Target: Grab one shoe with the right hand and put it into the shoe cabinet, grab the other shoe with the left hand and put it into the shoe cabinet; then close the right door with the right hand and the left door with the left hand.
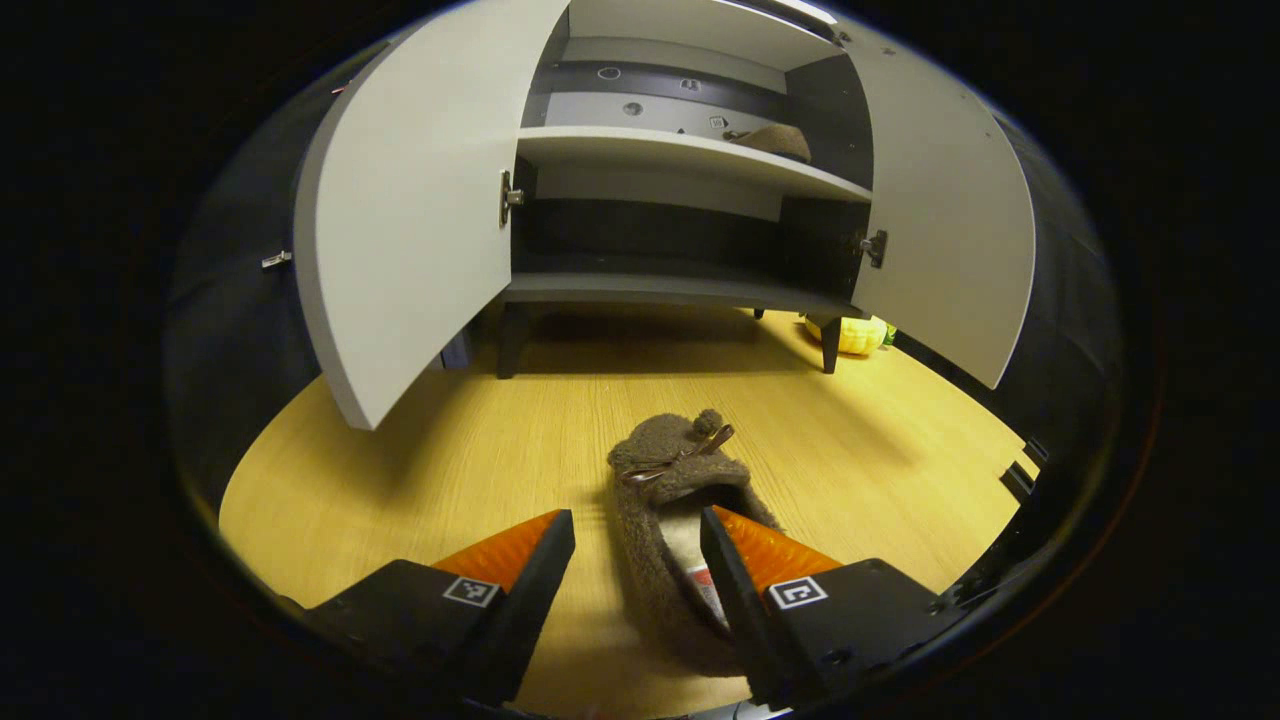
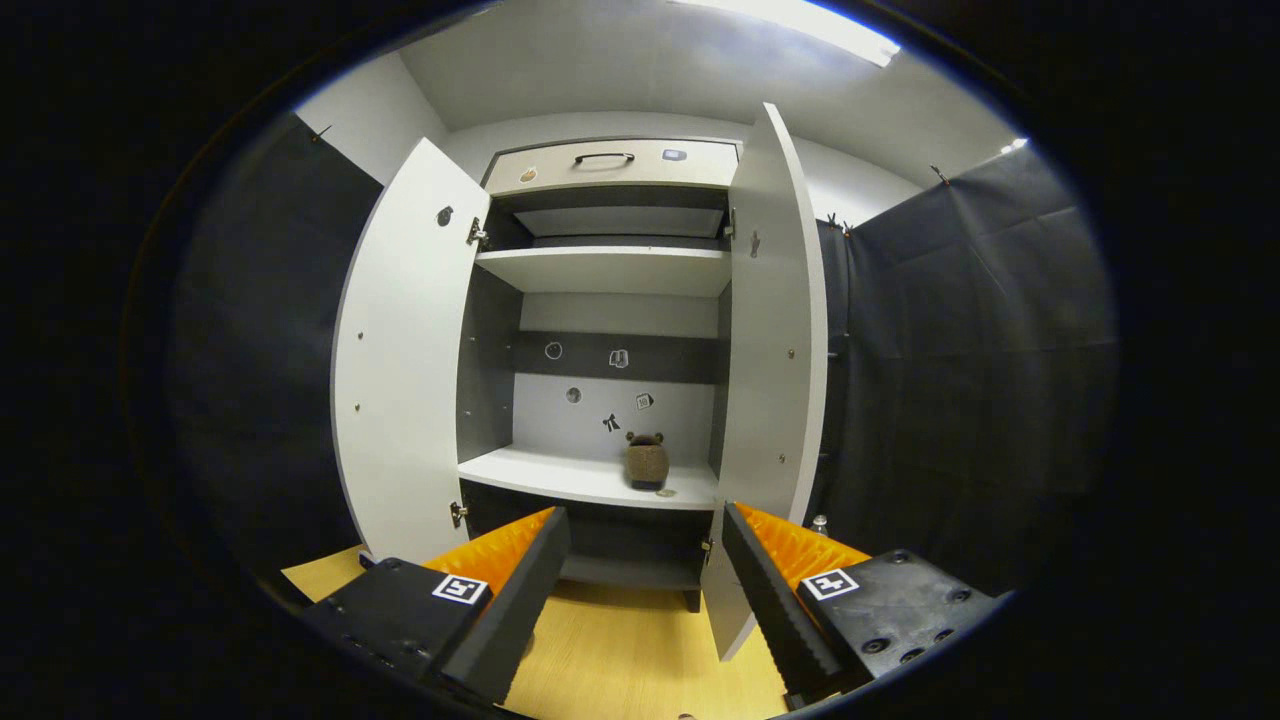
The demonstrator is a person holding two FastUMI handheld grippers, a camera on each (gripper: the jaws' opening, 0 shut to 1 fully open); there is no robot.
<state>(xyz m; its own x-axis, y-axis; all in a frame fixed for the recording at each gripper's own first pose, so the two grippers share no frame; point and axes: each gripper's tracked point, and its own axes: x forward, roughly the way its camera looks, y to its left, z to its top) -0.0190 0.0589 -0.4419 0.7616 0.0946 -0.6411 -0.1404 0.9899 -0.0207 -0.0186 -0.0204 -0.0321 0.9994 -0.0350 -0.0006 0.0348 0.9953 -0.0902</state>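
One shoe [image 2: 647, 462] already sits on the middle shelf [image 2: 590, 478] of the shoe cabinet [image 2: 610, 300], toward its right side, so the right hand's placing looks done and the step in hand is the left hand's grab. In the left gripper view the left gripper [image 1: 637, 545] hangs low over the wooden floor [image 1: 420, 470] with its jaws wide apart, straddling the heel end of the other shoe [image 1: 665, 480], a fuzzy brown slipper that lies toe-first toward the cabinet; one jaw reaches into the slipper's opening, the other stands clear of its side, and nothing is gripped yet. The right gripper [image 2: 645, 580] faces the cabinet, jaws open and empty. Both the left door [image 1: 410, 200] and the right door [image 1: 945, 220] stand open. The next move calls for closing the jaws on the slipper's side wall, then lifting it to the shelf beside its mate.
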